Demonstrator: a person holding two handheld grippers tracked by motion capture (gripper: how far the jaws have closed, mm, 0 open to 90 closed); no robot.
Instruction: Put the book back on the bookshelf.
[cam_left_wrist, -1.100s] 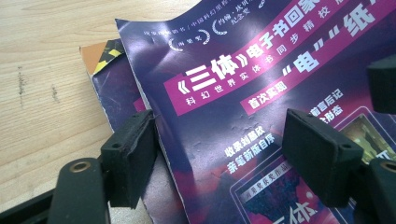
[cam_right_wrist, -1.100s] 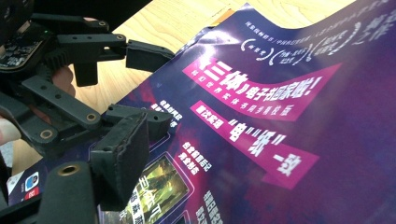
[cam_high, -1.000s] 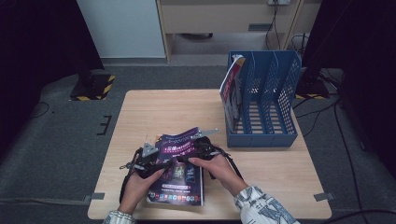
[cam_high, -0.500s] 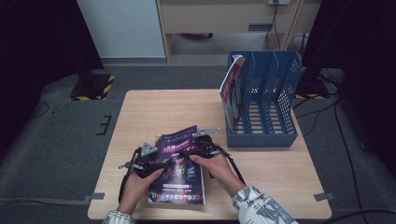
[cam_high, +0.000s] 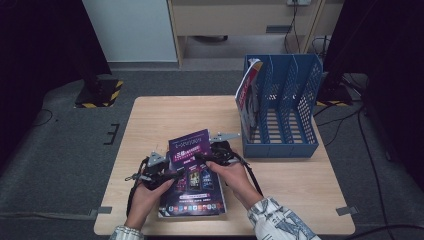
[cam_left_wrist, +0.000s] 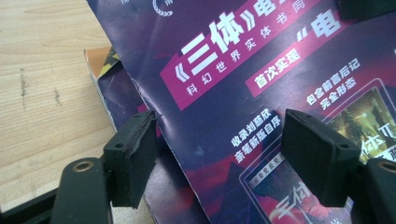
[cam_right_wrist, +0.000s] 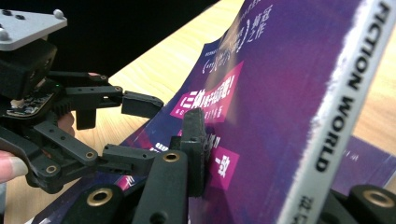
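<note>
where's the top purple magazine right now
In the high view the purple magazine is at the table's near middle, raised off the stack, between the left gripper and right gripper.

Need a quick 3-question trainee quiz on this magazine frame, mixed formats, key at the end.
1. True or false: the left claw is shut on the purple magazine.
2. In the high view, which slot of the blue file rack holds the red-covered magazine? A leftmost, B middle, C rightmost.
3. Which claw grips the purple magazine's spine edge?

Key:
1. False. Its jaws stand apart.
2. A.
3. The right claw. Its jaws have just been closing with the magazine between them.
</note>
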